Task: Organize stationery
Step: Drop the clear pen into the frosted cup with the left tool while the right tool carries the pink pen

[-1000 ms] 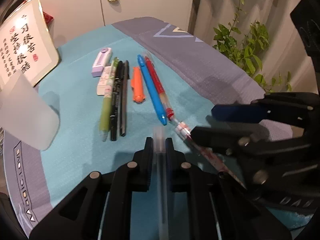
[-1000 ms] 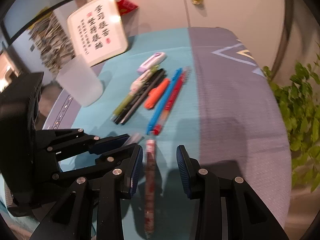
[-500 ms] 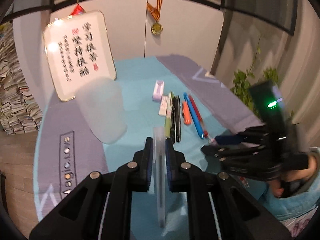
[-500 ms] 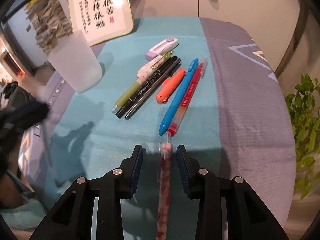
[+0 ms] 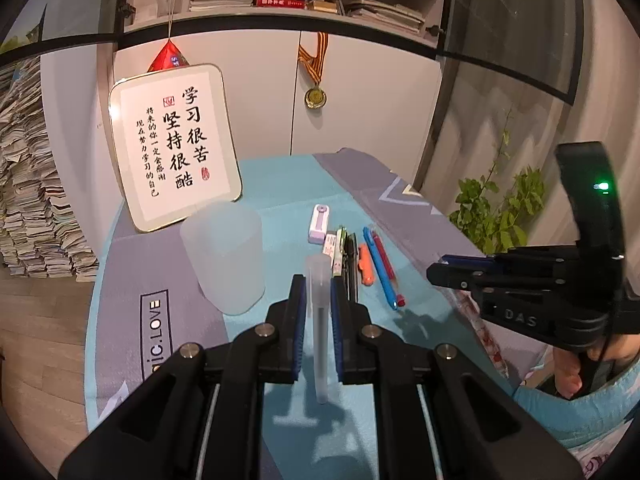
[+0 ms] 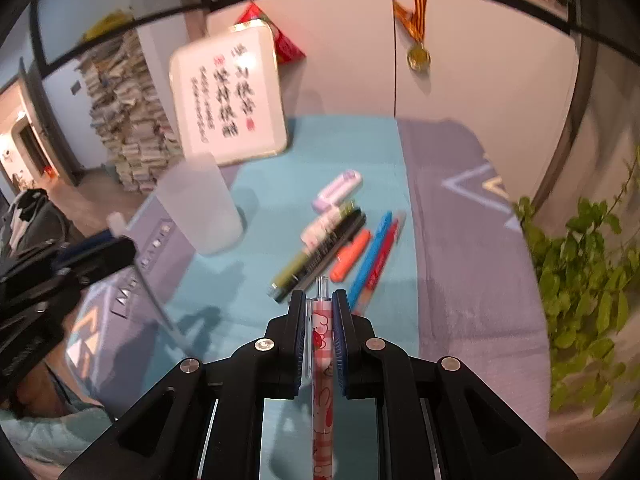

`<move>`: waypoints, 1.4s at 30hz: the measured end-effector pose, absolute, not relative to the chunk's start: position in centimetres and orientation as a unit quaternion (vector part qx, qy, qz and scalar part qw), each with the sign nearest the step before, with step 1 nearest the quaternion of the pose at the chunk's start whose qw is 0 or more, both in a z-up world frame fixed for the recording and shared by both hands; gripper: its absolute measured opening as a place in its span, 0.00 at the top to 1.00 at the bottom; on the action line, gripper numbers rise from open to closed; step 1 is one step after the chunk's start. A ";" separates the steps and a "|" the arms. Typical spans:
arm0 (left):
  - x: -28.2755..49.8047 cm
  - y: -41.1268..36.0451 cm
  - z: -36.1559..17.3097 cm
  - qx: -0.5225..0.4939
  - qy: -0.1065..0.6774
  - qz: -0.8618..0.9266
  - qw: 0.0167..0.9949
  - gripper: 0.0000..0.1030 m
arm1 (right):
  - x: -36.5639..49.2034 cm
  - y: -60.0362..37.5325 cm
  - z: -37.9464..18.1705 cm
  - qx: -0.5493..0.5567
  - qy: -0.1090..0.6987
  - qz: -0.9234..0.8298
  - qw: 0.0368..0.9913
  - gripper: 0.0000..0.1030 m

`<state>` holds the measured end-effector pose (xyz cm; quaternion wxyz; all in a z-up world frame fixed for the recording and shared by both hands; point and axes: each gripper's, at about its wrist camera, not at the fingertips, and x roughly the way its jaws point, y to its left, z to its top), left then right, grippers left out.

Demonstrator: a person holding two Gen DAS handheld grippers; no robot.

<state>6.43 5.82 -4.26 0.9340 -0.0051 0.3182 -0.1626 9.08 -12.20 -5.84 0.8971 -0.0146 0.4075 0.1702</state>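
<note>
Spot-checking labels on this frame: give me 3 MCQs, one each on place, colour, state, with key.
1. Where is the frosted translucent plastic cup relative to the row of pens in the left wrist view?
A. left of it
B. right of it
C. on top of it

2. What colour is the short capped marker lying between the black pens and the long blue pen?
A. green
B. orange
C. purple

3. What is between the pads of the right gripper?
A. nothing
B. an eraser
C. a pink patterned pen

Key:
1 A, the cup stands on the blue mat left of the row.
2 B, its body is bright orange.
3 C, the closing jaws have the pink pen between the pads; the left gripper holds a clear frosted pen.
</note>
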 end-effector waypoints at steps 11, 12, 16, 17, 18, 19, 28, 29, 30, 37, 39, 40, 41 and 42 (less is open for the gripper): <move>8.5 7.2 0.7 -0.006 0.268 -0.138 0.953 0.91 | 8.0 -11.2 -4.2 -0.013 0.375 0.173 0.911 0.87; 8.8 7.4 1.0 -0.006 0.263 -0.132 0.956 0.91 | 7.8 -11.3 -4.2 -0.013 0.374 0.172 0.911 0.87; 10.5 8.5 2.3 -0.005 0.236 -0.096 0.967 0.91 | 7.6 -11.7 -4.0 -0.011 0.374 0.168 0.912 0.87; 11.0 8.9 2.6 -0.005 0.229 -0.082 0.970 0.91 | 7.7 -11.7 -4.1 -0.011 0.374 0.167 0.912 0.87; 11.4 9.1 2.7 -0.007 0.227 -0.077 0.971 0.91 | 7.7 -11.8 -4.0 -0.010 0.374 0.166 0.912 0.87; 12.0 9.4 2.8 -0.010 0.226 -0.074 0.971 0.91 | 7.7 -11.8 -4.0 -0.010 0.374 0.165 0.912 0.87; 15.0 11.0 0.3 -0.023 0.267 -0.056 0.962 0.91 | 8.1 -11.6 -4.2 -0.012 0.377 0.163 0.912 0.87; 15.1 11.0 -0.1 -0.025 0.275 -0.058 0.960 0.91 | 8.2 -11.5 -4.2 -0.012 0.378 0.163 0.912 0.87; 15.2 11.0 -0.8 -0.025 0.283 -0.058 0.957 0.91 | 8.2 -11.5 -4.3 -0.012 0.378 0.163 0.911 0.87; 15.0 11.4 -2.3 -0.025 0.308 -0.060 0.949 0.90 | 8.4 -10.7 -4.5 -0.018 0.381 0.168 0.909 0.87; 14.9 11.5 -2.4 -0.025 0.310 -0.060 0.948 0.90 | 8.4 -10.7 -4.5 -0.019 0.381 0.167 0.909 0.87; 14.9 11.5 -2.4 -0.025 0.311 -0.060 0.948 0.90 | 8.4 -10.6 -4.4 -0.019 0.381 0.167 0.909 0.87; 14.9 11.4 -2.4 -0.024 0.312 -0.060 0.948 0.90 | 8.4 -10.6 -4.4 -0.019 0.380 0.166 0.910 0.87; 14.8 11.5 -2.5 -0.023 0.314 -0.059 0.947 0.90 | 8.3 -10.6 -4.4 -0.020 0.378 0.166 0.910 0.87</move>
